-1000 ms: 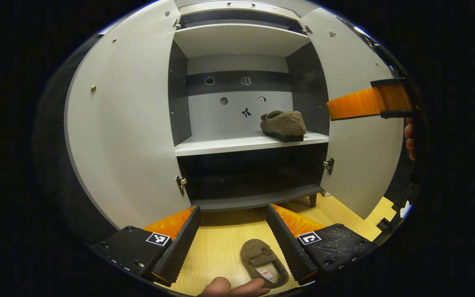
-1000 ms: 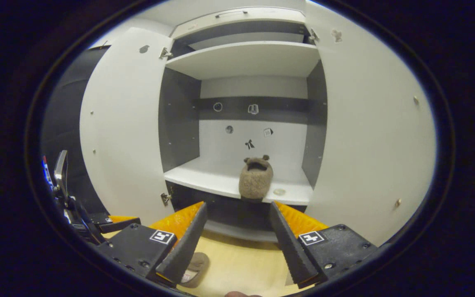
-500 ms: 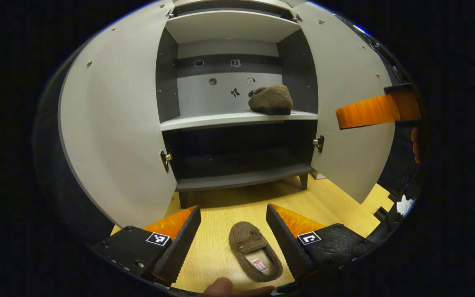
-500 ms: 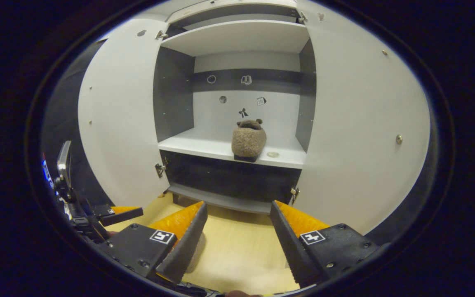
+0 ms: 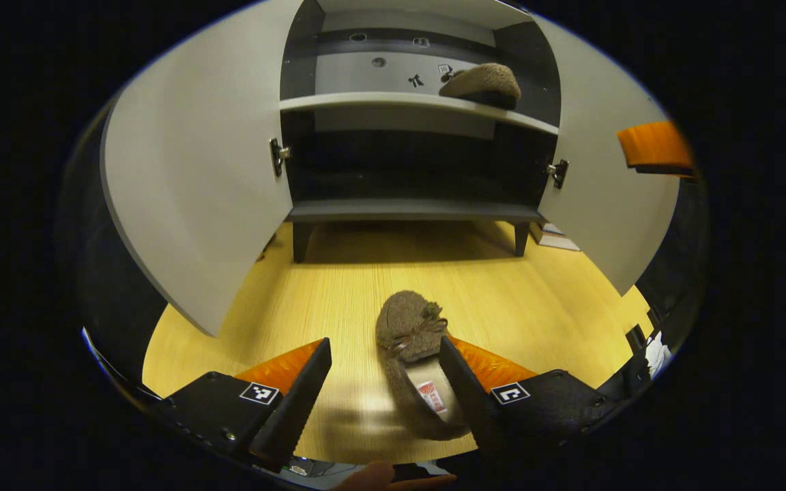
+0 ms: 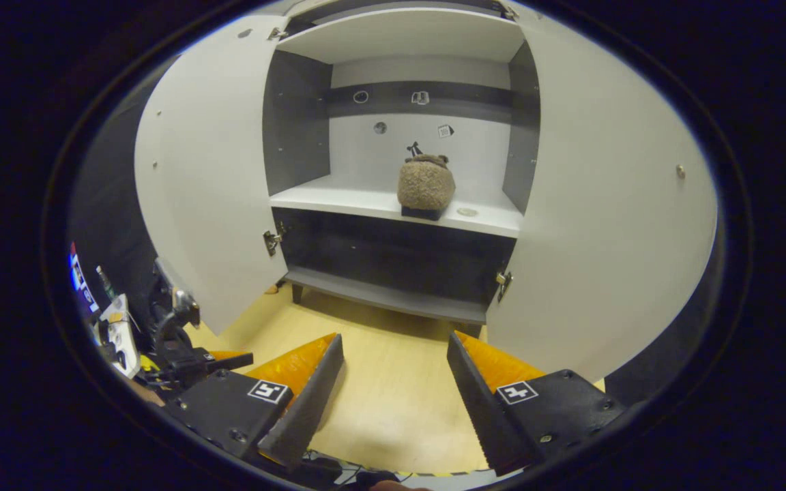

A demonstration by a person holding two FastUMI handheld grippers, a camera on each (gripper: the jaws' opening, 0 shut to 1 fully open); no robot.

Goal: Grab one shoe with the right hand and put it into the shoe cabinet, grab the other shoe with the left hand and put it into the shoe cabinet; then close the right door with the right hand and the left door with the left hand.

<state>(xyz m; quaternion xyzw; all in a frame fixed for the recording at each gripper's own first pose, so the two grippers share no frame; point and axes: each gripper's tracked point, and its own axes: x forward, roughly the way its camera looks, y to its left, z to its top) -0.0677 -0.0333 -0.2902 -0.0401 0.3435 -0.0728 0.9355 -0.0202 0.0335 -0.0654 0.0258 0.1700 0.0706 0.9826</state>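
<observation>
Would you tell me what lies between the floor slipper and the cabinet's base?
Bare wooden floor separates the slipper from the cabinet, seen in the left gripper view.

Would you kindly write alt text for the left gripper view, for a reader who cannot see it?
The open left gripper hangs low over a fuzzy brown slipper lying on the pale wooden floor, its right finger at the slipper's side. Beyond stands a grey two-door shoe cabinet, both doors open, with a matching brown slipper on its white shelf.

At centre frame the cabinet stands with both doors open, one shoe on its white shelf. The right gripper, bottom centre, gapes over bare floor.
</observation>
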